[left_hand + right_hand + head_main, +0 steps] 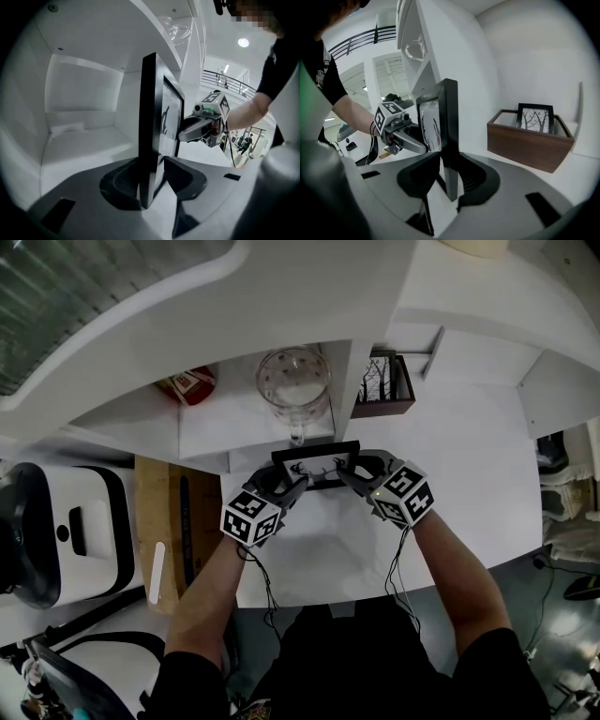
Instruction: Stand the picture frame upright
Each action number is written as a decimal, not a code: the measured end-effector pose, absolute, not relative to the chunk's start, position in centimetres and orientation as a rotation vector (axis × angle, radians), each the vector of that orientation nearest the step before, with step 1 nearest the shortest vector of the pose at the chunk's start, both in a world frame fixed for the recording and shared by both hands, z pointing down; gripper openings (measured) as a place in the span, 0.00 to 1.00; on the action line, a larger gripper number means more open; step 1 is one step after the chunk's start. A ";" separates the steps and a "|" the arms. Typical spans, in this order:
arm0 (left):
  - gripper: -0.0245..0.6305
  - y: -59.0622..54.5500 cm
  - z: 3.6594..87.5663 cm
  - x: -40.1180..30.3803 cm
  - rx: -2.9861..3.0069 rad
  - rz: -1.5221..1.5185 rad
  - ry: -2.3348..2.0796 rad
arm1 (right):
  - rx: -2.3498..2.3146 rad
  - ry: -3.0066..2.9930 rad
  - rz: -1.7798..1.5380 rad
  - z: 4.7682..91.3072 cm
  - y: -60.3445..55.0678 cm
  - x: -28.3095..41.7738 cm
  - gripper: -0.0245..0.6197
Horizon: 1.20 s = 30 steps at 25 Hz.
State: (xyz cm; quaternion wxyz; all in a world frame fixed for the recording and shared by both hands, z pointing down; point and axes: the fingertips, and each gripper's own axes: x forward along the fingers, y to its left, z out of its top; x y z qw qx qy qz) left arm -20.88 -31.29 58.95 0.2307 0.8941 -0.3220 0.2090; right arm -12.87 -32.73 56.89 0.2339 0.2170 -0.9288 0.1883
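Left tongs [289, 482] and right tongs [349, 477] point inward, flanking the upright picture frame [316, 465].

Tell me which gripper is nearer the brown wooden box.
Right. The right gripper sits just below the wooden box in the head view; the left gripper is farther, across the picture frame.

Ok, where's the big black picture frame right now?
The picture frame stands mid head view on the white table, the left gripper at its left end and the right gripper at its right, just in front of the glass mug.
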 end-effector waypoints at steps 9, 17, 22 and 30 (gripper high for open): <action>0.27 -30.9 59.1 -21.6 2.443 0.598 -0.927 | 0.607 -2.543 0.510 56.8 -32.9 -12.5 0.26; 0.27 -29.7 58.0 -24.6 2.388 0.529 -1.049 | 0.695 -2.554 0.506 55.3 -31.9 -10.2 0.28; 0.27 -27.6 56.4 -26.4 2.355 0.445 -1.129 | 0.801 -2.555 0.522 54.3 -30.5 -8.4 0.28; 0.11 -24.2 52.1 -26.9 2.399 0.392 -1.208 | 1.049 -2.578 0.511 51.1 -27.6 -6.3 0.07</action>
